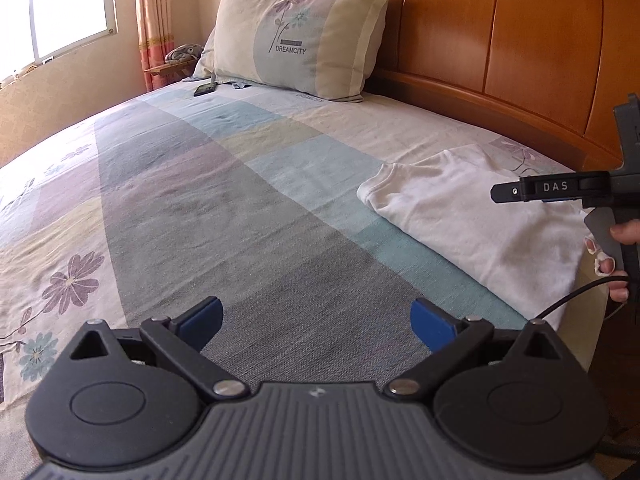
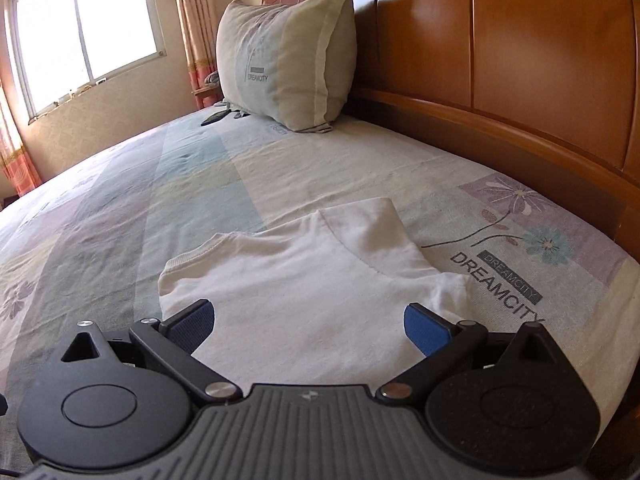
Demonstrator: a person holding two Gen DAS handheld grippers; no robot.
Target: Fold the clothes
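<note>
1. The bed (image 1: pixel 240 184) fills both views, covered by a patchwork sheet with flower prints, and a wooden headboard (image 1: pixel 500 40) runs along its far right side.
2. A pillow (image 1: pixel 296 36) printed DREAMCITY leans upright against the headboard near the window (image 1: pixel 52 8).
3. A white shirt (image 2: pixel 320 292), folded into a compact shape, lies flat on the bed near the headboard side, its sleeve pointing toward the headboard.
4. The right gripper (image 2: pixel 308 324) hovers just over the shirt's near edge, jaws spread wide and holding nothing.
5. The left gripper (image 1: pixel 316 322) hangs over bare sheet, left of the shirt, jaws wide and empty.
6. A dark phone (image 1: pixel 205 89) lies beside the pillow.
</note>
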